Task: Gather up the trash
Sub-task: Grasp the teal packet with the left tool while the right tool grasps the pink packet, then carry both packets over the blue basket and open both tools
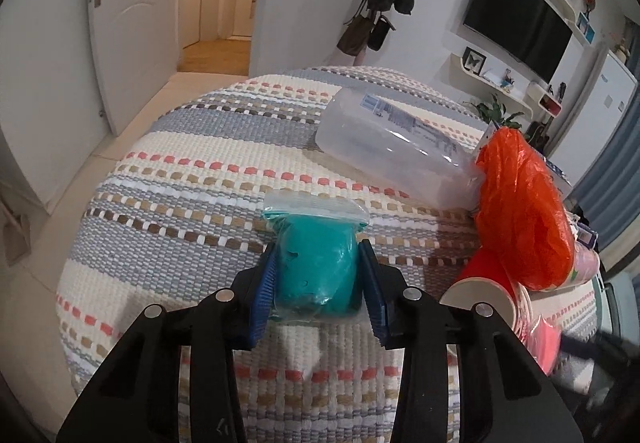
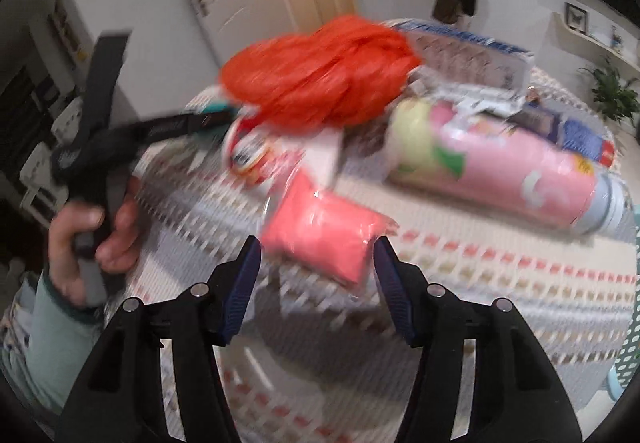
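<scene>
My left gripper [image 1: 319, 247] is shut on a teal lump in a clear zip bag [image 1: 316, 267] lying on the striped woven tablecloth [image 1: 180, 203]; both blue pads press its sides. In the right wrist view, which is blurred, my right gripper [image 2: 317, 241] stands open just in front of a pink lump in a clear bag [image 2: 324, 239], its tips on either side of the bag's near end without pressing. A hand [image 2: 88, 239] holds the left gripper at the left of that view. A crumpled orange plastic bag [image 1: 520, 211] [image 2: 320, 75] lies behind.
A clear plastic container [image 1: 392, 147] lies on its side at the back. A red paper cup [image 1: 480, 291] [image 2: 248, 155], a pink tube-shaped can [image 2: 496, 171] and a blue pack [image 2: 580, 139] crowd the table. A teal perforated basket [image 2: 628, 343] shows at the right edge.
</scene>
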### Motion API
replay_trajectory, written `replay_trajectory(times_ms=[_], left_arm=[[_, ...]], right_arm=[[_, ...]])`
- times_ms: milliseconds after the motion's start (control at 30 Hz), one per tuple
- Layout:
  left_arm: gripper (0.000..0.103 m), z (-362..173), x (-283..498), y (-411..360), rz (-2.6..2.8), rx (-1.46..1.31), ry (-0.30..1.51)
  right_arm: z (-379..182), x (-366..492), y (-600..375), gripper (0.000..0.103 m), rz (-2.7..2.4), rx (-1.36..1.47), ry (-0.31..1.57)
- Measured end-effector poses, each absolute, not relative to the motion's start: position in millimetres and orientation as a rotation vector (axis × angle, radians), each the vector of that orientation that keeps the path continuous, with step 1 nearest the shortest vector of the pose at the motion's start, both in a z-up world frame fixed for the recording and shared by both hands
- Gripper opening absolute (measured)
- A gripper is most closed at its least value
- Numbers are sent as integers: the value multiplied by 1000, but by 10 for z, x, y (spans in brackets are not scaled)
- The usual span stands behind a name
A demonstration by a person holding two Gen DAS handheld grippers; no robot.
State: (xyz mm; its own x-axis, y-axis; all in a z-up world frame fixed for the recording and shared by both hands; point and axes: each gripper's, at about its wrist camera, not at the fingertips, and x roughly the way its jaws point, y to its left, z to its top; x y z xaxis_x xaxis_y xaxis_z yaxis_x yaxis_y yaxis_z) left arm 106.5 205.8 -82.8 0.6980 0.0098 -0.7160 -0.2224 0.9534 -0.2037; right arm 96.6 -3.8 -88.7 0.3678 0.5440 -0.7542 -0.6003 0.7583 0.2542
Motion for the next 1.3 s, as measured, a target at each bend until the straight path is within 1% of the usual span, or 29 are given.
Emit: replay_trajectory(times_ms=[167, 267, 300, 333, 367, 467, 633, 667, 700, 767, 800, 833, 900, 1100, 1200, 1300], left_arm=[[38, -835, 1018, 2082, 115, -306, 781], [38, -833, 1017, 2090, 112, -311, 773], [38, -830, 1014, 2081, 110, -308, 769], [38, -830, 1008, 2076, 108, -306, 768], [38, -831, 1006, 2071, 107, -303, 767], [38, -819, 993, 2049, 106, -294, 764], [38, -826, 973, 2047, 105, -294, 763], [38, -826, 971, 2046, 105, -294, 763], [38, -826, 973, 2045, 106, -293, 762], [38, -827, 970, 2042, 106, -291, 763], [38, -825, 973, 2046, 105, -292, 762], [38, -822, 969, 2044, 106, -291, 761], [37, -816, 951, 2037, 99, -288, 755], [37, -740, 692, 1920, 4, -295, 695], [37, -639, 550, 1794, -35, -287, 665], [37, -428, 413, 1594, -64, -258, 617]], right_arm=[[-850, 737, 46, 55, 740, -111, 923], [-795, 685, 73, 56, 685, -170, 869], [-774, 665, 104, 58, 655, -220, 838], [-765, 720, 103, 68, 641, -247, 825], [-762, 714, 132, 71, 634, -269, 814], [-757, 790, 208, 71, 644, -291, 811], [-815, 938, 262, 71, 670, -207, 862], [-848, 969, 240, 69, 673, -189, 874], [-878, 1017, 220, 63, 685, -149, 900], [-921, 1064, 203, 53, 704, -107, 933], [-914, 1061, 183, 52, 709, -101, 933], [-898, 1047, 165, 46, 719, -98, 928], [-860, 1001, 134, 39, 732, -94, 912], [-672, 845, -44, 26, 720, -78, 832], [-564, 806, -192, 25, 703, -46, 797], [-436, 779, -395, 24, 667, -23, 749]])
